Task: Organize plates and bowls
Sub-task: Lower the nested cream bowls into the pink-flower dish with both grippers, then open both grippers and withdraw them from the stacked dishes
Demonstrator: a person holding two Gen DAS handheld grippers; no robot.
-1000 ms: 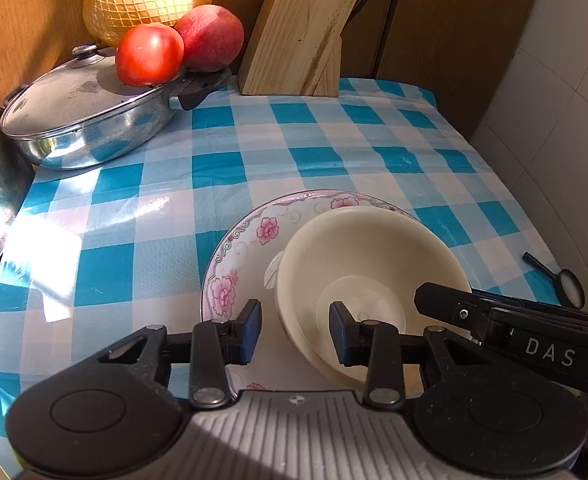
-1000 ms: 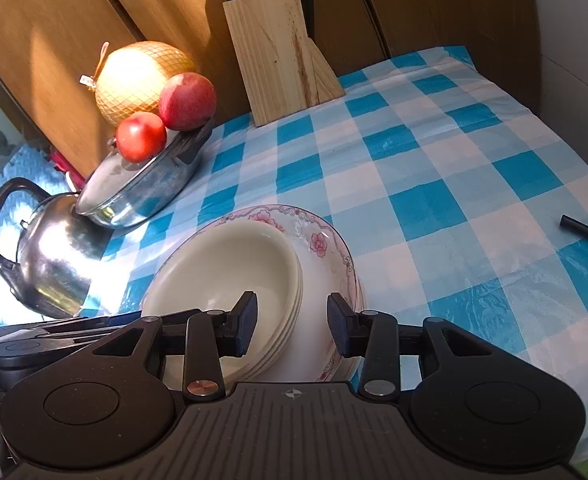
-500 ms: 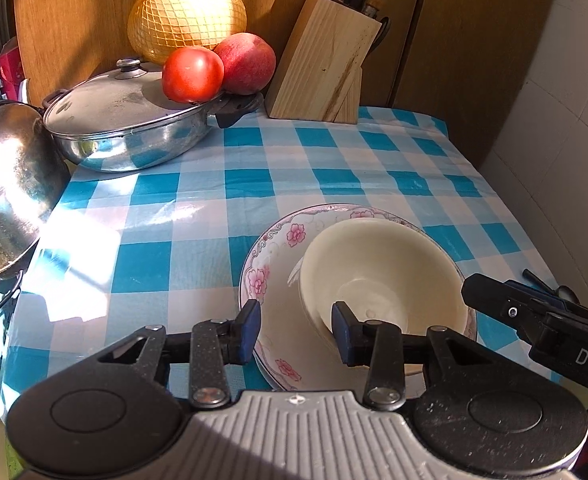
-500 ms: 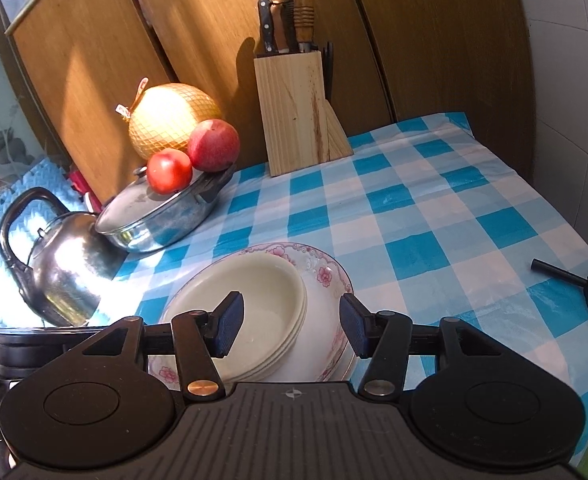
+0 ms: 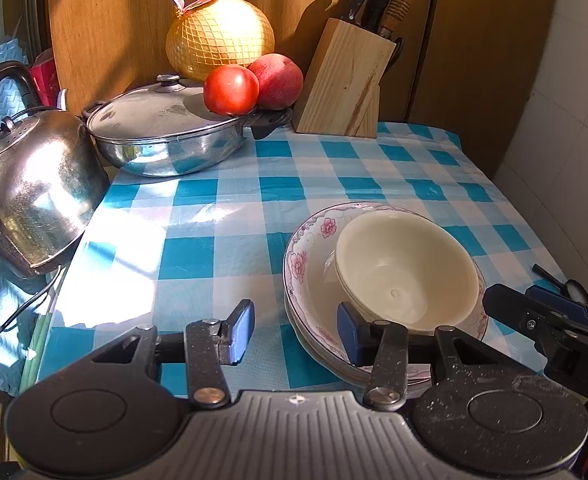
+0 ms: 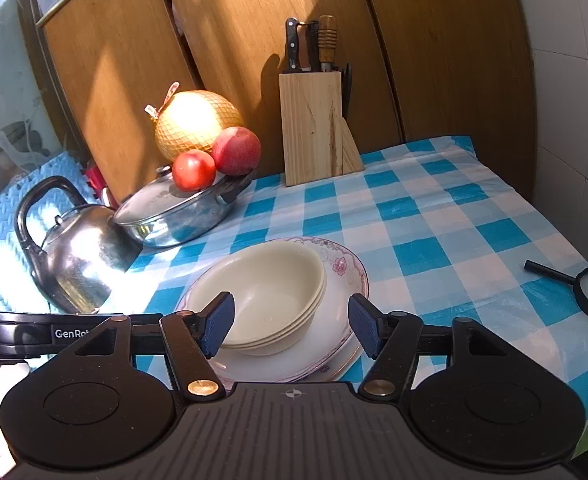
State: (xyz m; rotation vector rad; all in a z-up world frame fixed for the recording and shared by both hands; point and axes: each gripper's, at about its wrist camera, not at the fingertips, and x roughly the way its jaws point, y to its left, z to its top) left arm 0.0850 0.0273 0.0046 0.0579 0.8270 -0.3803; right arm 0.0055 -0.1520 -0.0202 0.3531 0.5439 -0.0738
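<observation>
Right wrist: cream bowls [image 6: 269, 292] sit just beyond spread-fingered right tool [image 6: 289, 326].

I see a nested stack of plain cream bowls [image 6: 267, 294], upright and empty, sitting inside white floral-rimmed plates [image 6: 344, 266] stacked on the blue-and-white checked tablecloth. In my left view the cream bowls [image 5: 408, 264] sit toward the right side of the pink-flowered plates [image 5: 308, 260], leaving the left rim bare.

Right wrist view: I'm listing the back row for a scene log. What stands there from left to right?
Kettle → lidded pan → knife block. The fruit overlaps the pan, so I leave it out.
</observation>
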